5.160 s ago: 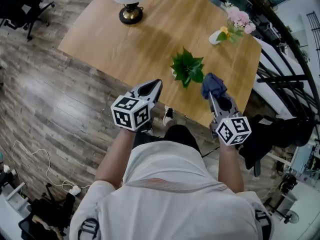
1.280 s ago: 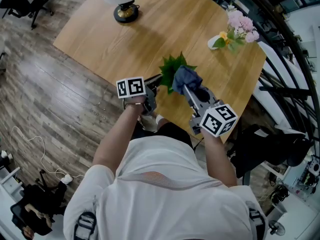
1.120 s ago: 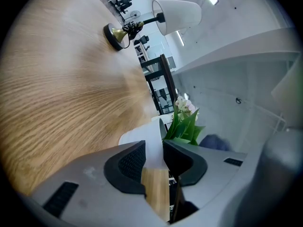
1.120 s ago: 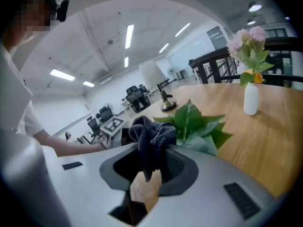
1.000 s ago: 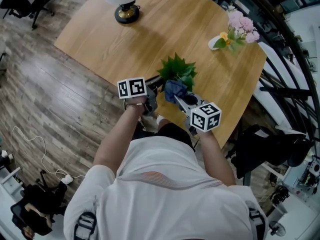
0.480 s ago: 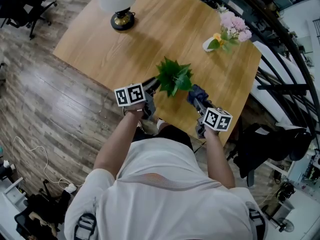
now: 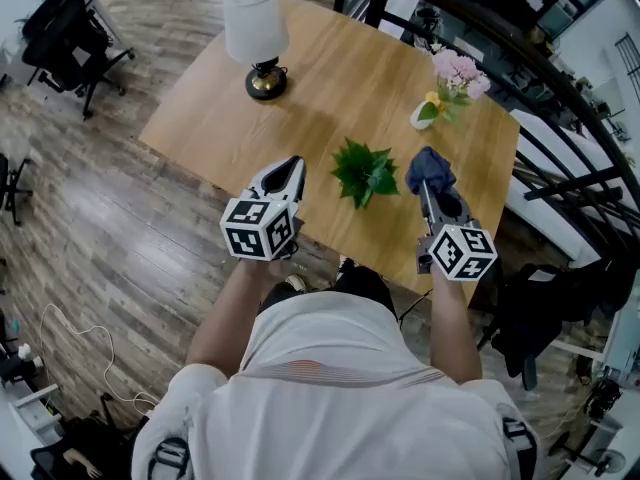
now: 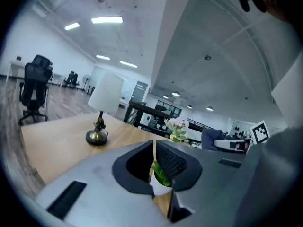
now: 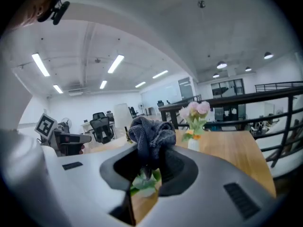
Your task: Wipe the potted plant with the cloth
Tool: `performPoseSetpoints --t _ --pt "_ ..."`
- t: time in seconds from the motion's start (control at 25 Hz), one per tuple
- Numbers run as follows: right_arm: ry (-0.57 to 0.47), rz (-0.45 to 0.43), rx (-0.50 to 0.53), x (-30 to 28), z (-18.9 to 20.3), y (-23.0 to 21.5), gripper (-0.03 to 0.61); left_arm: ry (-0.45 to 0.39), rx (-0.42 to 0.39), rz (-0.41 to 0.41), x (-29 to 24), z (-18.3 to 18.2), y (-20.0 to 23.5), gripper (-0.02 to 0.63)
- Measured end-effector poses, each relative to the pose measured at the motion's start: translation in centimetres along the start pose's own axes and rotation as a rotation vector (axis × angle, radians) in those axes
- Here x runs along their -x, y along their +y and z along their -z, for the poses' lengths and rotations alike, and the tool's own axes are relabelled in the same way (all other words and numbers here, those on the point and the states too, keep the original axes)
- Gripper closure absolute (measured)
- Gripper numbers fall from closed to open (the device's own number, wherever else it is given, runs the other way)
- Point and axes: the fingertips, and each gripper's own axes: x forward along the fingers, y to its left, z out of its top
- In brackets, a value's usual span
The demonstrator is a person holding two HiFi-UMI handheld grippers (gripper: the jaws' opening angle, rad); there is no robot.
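Observation:
A small green potted plant (image 7: 365,171) in a white pot stands on the wooden table (image 7: 330,78) near its front edge. My left gripper (image 7: 290,166) hovers to the plant's left, clear of it. Its jaws are closing and stand almost together with nothing between them (image 8: 154,145). Through the slit, the left gripper view shows the white pot (image 8: 160,187). My right gripper (image 7: 430,186) floats to the right of the plant, shut on a bunched dark blue cloth (image 7: 428,166). The cloth (image 9: 150,134) bulges above the jaws (image 9: 150,157), with the plant's leaves (image 9: 144,181) behind them.
A white-shaded lamp (image 7: 256,28) stands at the table's far left, and a white vase of pink flowers (image 7: 445,78) at the far right. A dark railing (image 7: 560,78) runs past the right side. Office chairs (image 7: 70,38) stand on the wood floor to the left.
Both grippers have lifted and drawn back from the plant, left one to its left and right one to its right. The left gripper rolled and its jaws came together. The cloth stays gripped.

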Motion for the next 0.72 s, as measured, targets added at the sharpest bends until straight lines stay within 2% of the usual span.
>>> performPoseSetpoints --t 0.12,0.32,0.52,0.72 --pt "-0.11 -0.025 0.078 1.4 -4.1 3.5 0.443 -0.075 -0.116 0.004 3.1 -3.7 -1.5 0.589" --pt "-0.233 -0.029 0.178 4.8 -9.4 7.9 0.446 -0.165 -0.238 0.0 7.3 -8.1 -3.6 0.592" --pt "-0.276 0.041 0.251 7.7 -11.4 9.1 0.446 -0.217 -0.266 0.042 9.5 -10.1 -5.5 0.592" --pt "-0.282 0.086 0.259 8.9 -11.4 8.9 0.446 -0.225 -0.275 0.069 10.0 -10.6 -6.2 0.592"
